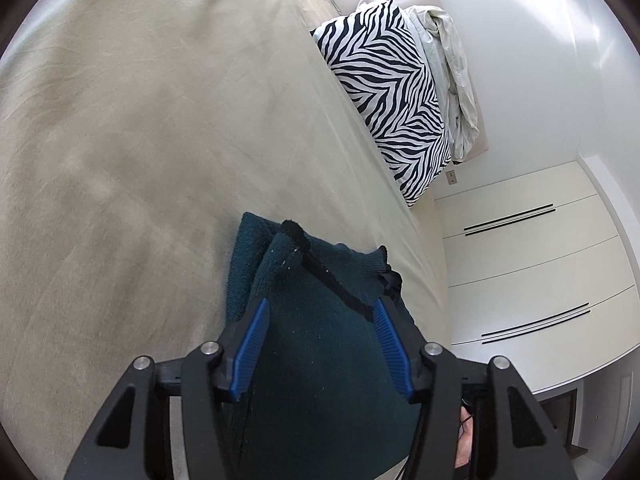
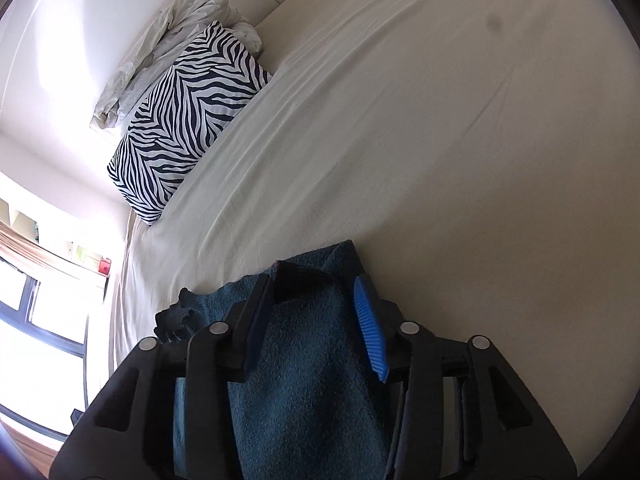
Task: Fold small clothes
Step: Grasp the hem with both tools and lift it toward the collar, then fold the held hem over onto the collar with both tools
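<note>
Left wrist view is showing the left gripper point(image 1: 320, 312) hanging with its blue fingers point(image 1: 250, 350) spread wide over a dark teal knitted garment point(image 1: 320, 380), pinching nothing. The garment is lying partly folded at the near edge of the bed point(image 1: 120, 140), a black seam point(image 1: 332, 280) running across its far end. In the right wrist view the right gripper point(image 2: 316, 304) is likewise standing spread above the same garment point(image 2: 304, 380). A zebra pillow point(image 1: 392, 96) is sitting far off, beside crumpled white bedding point(image 1: 452, 72). To fold well, I judge each gripper should be closing on a far corner, both layers together, then drawing evenly so edges align.
</note>
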A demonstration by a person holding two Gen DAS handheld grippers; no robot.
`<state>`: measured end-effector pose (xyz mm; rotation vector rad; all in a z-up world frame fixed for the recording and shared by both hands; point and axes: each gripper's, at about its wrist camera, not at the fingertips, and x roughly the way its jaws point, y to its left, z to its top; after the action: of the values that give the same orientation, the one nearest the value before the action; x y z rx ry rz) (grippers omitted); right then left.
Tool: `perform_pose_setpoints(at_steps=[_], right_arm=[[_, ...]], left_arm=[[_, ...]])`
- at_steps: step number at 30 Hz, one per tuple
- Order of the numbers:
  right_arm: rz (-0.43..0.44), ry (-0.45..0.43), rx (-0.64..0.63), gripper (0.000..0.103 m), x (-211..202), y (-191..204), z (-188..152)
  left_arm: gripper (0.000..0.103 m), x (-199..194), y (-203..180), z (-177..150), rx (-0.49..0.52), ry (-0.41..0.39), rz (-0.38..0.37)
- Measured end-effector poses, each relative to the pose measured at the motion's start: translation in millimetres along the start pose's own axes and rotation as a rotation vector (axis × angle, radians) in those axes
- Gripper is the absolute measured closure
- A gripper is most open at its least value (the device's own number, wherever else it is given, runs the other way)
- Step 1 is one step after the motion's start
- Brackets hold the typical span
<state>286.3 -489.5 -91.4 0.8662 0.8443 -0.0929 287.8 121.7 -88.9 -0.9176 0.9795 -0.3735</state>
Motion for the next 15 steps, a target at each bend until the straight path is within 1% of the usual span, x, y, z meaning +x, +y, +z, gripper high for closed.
perform_pose_setpoints(at_steps=[3, 6, 7, 10, 15], right_arm=[[-0.004, -0.032, 0.01, 0.053, -19, -7, -2], [0.003, -0.021, 0.0, 0.053, -37, -15, -9], [0.005, -0.012, -0.025, 0.053, -43, -15, -14], [-0.028, 0.013, -0.135, 0.053, -62, -12, -37], [-0.086, 0.063, -0.302, 0.053, -84, -9, -83]], left_arm=[[0.046, -11, -6, -10, 0.041, -0.015, 0.012], [0.046, -24, -10, -26, 0.088, -0.025, 0.047], [0.046, -27, -12, -34, 0.107, -0.022, 0.058], [0.046, -39, -12, -58, 0.159, -0.023, 0.096], [0.046, -52, -4, -94, 0.186, -0.016, 0.141]])
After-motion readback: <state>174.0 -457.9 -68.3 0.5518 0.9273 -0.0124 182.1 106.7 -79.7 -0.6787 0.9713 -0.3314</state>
